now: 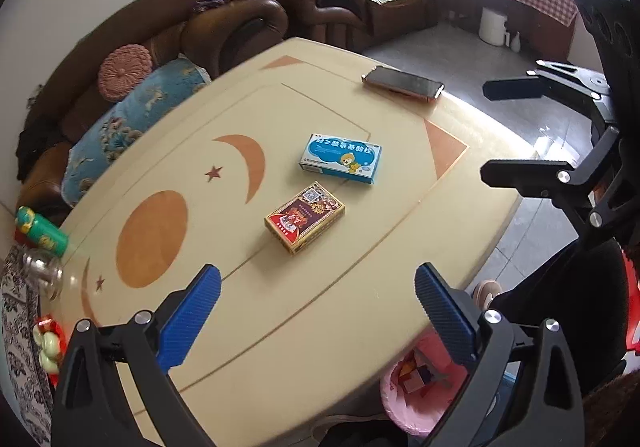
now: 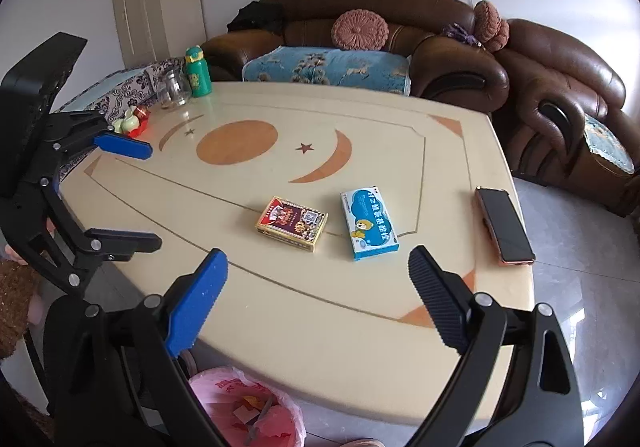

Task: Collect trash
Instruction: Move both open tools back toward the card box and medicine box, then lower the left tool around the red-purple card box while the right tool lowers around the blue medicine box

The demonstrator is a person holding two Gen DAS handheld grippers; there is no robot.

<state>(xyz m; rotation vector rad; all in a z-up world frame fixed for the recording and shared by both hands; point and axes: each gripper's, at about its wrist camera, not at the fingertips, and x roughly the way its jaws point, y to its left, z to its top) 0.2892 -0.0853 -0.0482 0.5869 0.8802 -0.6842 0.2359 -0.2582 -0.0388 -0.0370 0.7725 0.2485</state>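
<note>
A red and gold card box (image 1: 305,217) (image 2: 292,222) lies flat in the middle of the cream table (image 1: 328,327) (image 2: 320,335). A blue and white medicine box (image 1: 341,158) (image 2: 369,221) lies beside it. My left gripper (image 1: 318,289) is open and empty, above the table short of the card box. My right gripper (image 2: 318,273) is open and empty, above the table's near side short of both boxes. A trash bin with a pink bag (image 1: 416,387) (image 2: 248,407) stands below the table edge. The right gripper also shows in the left wrist view (image 1: 516,127), and the left gripper in the right wrist view (image 2: 152,195).
A phone (image 1: 403,83) (image 2: 505,225) lies near the table edge. A green bottle (image 2: 197,72) (image 1: 40,231), a glass jar (image 2: 173,89) (image 1: 42,271) and a red ornament (image 2: 132,121) stand at one corner. Brown sofas (image 2: 440,47) surround the table.
</note>
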